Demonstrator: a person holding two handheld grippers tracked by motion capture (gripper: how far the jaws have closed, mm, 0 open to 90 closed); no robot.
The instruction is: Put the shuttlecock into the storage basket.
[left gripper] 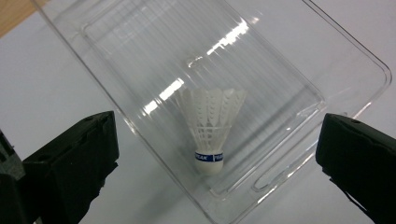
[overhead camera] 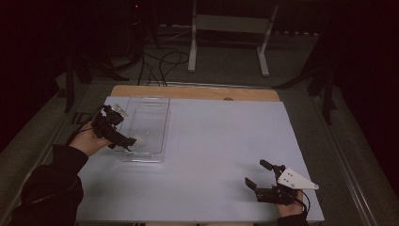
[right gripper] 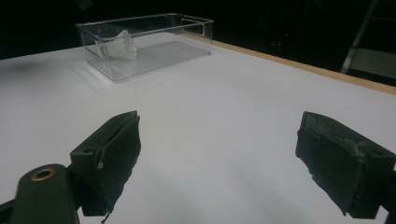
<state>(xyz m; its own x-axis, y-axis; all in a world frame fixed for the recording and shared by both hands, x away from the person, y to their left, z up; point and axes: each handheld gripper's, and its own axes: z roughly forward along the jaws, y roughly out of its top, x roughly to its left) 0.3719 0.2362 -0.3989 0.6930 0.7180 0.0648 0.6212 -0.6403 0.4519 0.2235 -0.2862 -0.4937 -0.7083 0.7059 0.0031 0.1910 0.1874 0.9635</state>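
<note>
The left tongs (left gripper: pixel 215 154) stand wide above the shuttlecock (left gripper: pixel 211 128), which lies free in the clear box (left gripper: pixel 299 51). The placing step seems finished; next, the hand should lift away. The right tongs (right gripper: pixel 224 161) rest wide and empty.

High overview; both gripper views sharing the clear tray (left gripper: pixel 345 51).

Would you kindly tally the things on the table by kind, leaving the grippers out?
Shuttlecock, white: 1
Clear plastic box: 1
Total: 2
</note>
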